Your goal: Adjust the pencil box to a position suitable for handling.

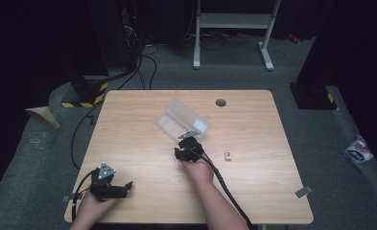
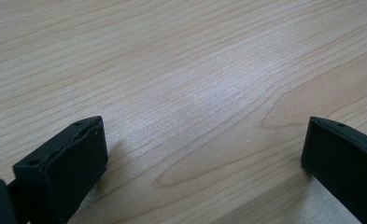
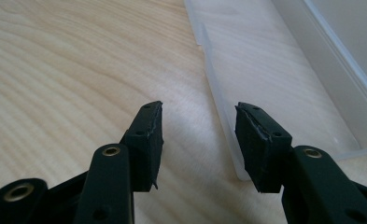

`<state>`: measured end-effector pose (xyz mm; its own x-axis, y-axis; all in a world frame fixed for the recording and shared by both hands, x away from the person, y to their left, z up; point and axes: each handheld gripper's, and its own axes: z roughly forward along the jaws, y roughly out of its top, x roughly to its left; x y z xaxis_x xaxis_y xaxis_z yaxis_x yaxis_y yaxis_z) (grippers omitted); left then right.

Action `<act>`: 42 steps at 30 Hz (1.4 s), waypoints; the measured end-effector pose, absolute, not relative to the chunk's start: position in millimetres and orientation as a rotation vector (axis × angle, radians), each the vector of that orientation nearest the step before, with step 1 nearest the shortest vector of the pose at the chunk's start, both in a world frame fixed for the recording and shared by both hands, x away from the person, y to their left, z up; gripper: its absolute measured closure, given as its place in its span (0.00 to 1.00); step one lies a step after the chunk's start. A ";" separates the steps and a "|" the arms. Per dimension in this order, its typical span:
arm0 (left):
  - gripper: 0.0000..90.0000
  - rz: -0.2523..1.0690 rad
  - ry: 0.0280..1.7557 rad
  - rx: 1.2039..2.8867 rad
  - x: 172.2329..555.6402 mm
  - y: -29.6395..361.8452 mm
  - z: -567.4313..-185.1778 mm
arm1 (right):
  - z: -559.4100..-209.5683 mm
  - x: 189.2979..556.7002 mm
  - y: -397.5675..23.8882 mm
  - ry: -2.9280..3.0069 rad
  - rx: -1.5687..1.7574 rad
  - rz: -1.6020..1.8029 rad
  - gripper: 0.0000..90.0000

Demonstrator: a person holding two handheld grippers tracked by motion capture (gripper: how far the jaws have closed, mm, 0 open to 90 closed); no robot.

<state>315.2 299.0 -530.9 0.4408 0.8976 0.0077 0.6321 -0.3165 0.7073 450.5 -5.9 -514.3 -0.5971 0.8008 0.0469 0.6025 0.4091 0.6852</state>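
Note:
A clear plastic box lies open on the wooden table, its lid folded back. My right gripper sits just in front of the box's near edge, jaws open with a moderate gap and nothing between them. In the right gripper view the box's low wall runs between the open jaws of my right gripper. My left gripper rests near the table's front left corner, jaws wide apart over bare wood. A small pale block lies to the right of the right gripper.
A round grey grommet sits near the table's far edge. Cables trail from both grippers off the front of the table. Beyond the table stand a white frame and dark equipment on the grey floor.

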 end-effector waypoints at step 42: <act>0.04 0.534 1.251 2.062 311.7 298.7 -530.7 | -501.6 330.4 -106.1 2.163 1.281 1.176 0.61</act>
